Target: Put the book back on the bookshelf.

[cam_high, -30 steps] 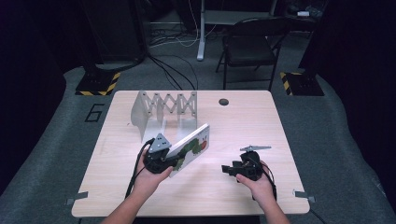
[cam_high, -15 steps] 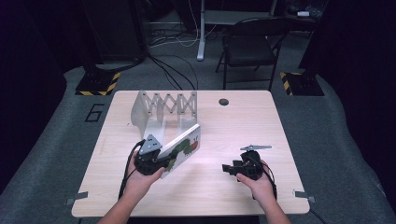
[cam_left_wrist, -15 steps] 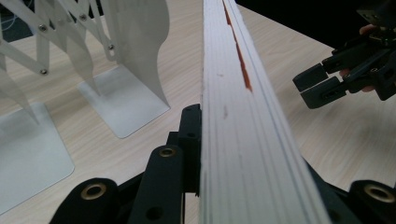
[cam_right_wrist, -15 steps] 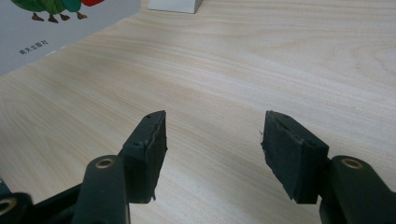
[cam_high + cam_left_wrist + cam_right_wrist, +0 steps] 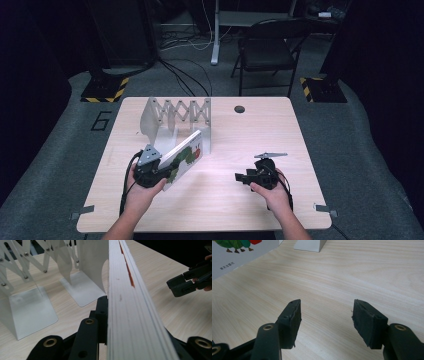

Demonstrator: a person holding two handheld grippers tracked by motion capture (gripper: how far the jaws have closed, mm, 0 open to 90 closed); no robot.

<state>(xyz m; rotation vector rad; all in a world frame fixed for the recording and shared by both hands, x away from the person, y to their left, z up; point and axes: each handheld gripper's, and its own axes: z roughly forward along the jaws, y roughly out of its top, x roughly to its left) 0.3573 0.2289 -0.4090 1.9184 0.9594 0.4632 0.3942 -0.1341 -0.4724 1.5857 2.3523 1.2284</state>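
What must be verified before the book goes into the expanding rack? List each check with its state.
1. Left gripper clamped on the book: ok, the jaws press both covers.
2. Book raised off the table: cannot tell; it is tilted, its lower edge hidden.
3. Rack standing upright: ok.
4. A free slot between the rack's plates, facing the book: ok, bare base plates show in the left gripper view.
5. Right gripper out of the path: ok, it rests apart, to the book's right.
6. Right gripper empty: ok, jaws open over bare wood.
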